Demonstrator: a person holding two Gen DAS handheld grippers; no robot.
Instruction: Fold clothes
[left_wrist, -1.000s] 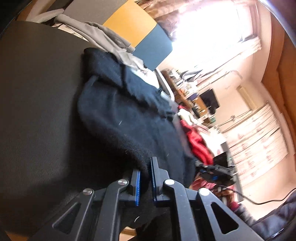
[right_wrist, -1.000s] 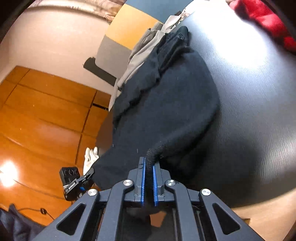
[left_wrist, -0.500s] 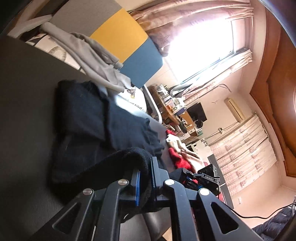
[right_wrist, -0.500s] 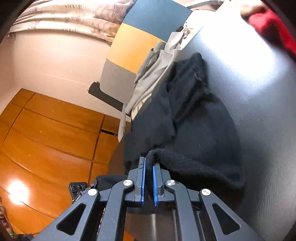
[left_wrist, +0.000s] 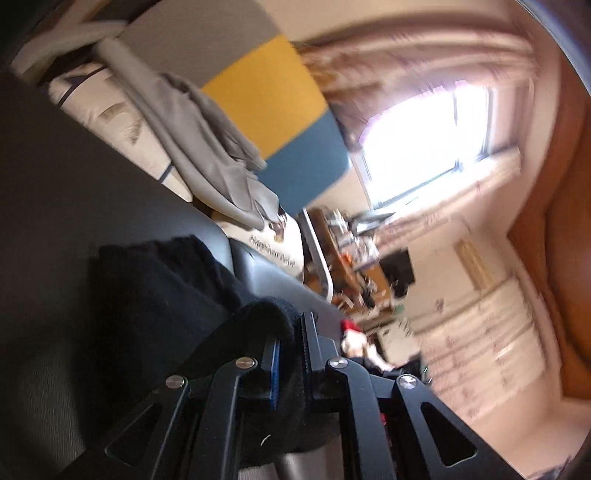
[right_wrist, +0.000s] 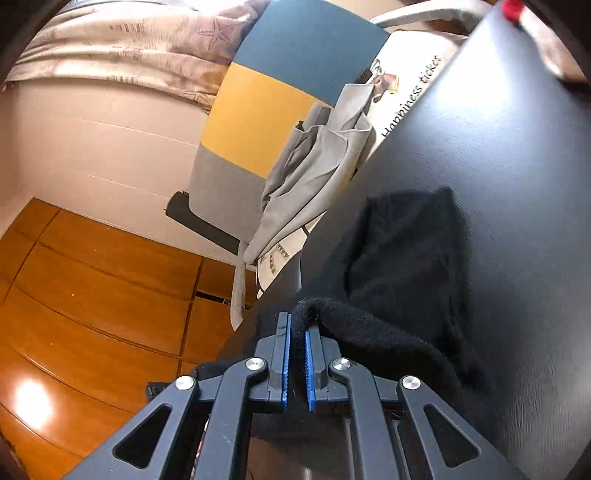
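Observation:
A black fleece garment (left_wrist: 155, 295) lies on the dark table (left_wrist: 74, 177), doubled over on itself. My left gripper (left_wrist: 291, 332) is shut on a thick rolled edge of it, which bulges up between the blue pads. In the right wrist view the same black garment (right_wrist: 402, 258) spreads ahead, and my right gripper (right_wrist: 297, 328) is shut on another stretch of its hem. Both held edges hang over the part of the garment that rests on the dark table (right_wrist: 517, 155).
A grey garment (left_wrist: 207, 140) drapes over a grey, yellow and blue chair back (left_wrist: 266, 96) beyond the table's far edge, beside a printed cushion (right_wrist: 410, 85). Red cloth (left_wrist: 349, 326) lies farther off. Wooden floor (right_wrist: 92, 295) shows past the table's side.
Both grippers carried the held edges forward over the garment toward the chair. The spread-out cloth now looks much shorter, folded onto itself. The left view has blurred.

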